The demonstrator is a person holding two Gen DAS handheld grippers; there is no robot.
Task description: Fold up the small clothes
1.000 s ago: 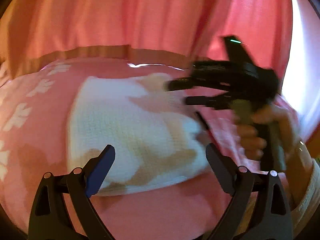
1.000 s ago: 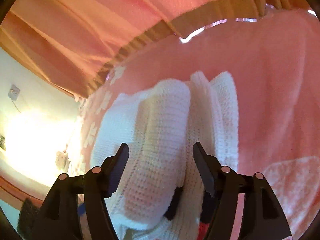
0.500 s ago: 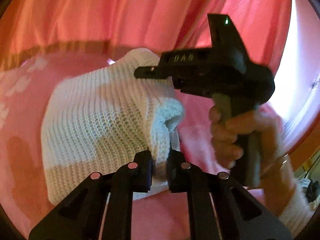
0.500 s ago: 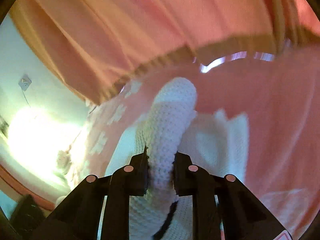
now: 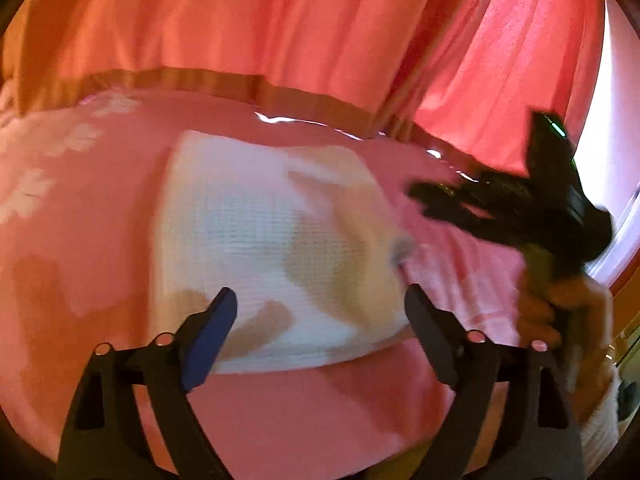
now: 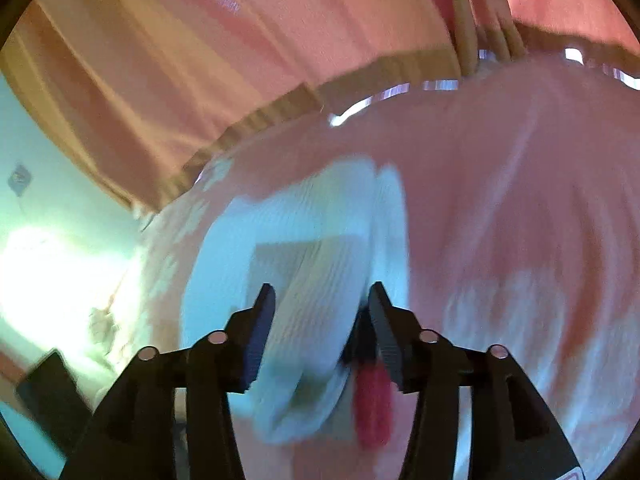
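A white knitted garment [image 5: 272, 248] lies folded on the pink blanket [image 5: 80, 240]. My left gripper [image 5: 320, 312] hovers over its near edge. Its jaws are wide and still opening, with nothing pinched between them. At the right of the left wrist view, blurred, a hand [image 5: 560, 308] holds my right gripper [image 5: 436, 204] just off the garment's right side. In the right wrist view the right gripper [image 6: 322, 308] is opening. A fold of the white garment [image 6: 312, 240] lies loose between its fingers, and the pads do not press on it. A red patch [image 6: 372, 400] shows beside that fold.
Pink-orange curtains [image 5: 280, 20] hang behind the bed. The blanket carries white prints [image 5: 28, 192] at the left. A bright window [image 5: 608, 140] is at the right. In the right wrist view there is a pale wall with a socket [image 6: 18, 178] and a dark object [image 6: 48, 384] at the lower left.
Half a second ago both grippers were shut on the lifted edge of the garment. Both have let go, the garment lies flat, and the right gripper has drawn off to the right.
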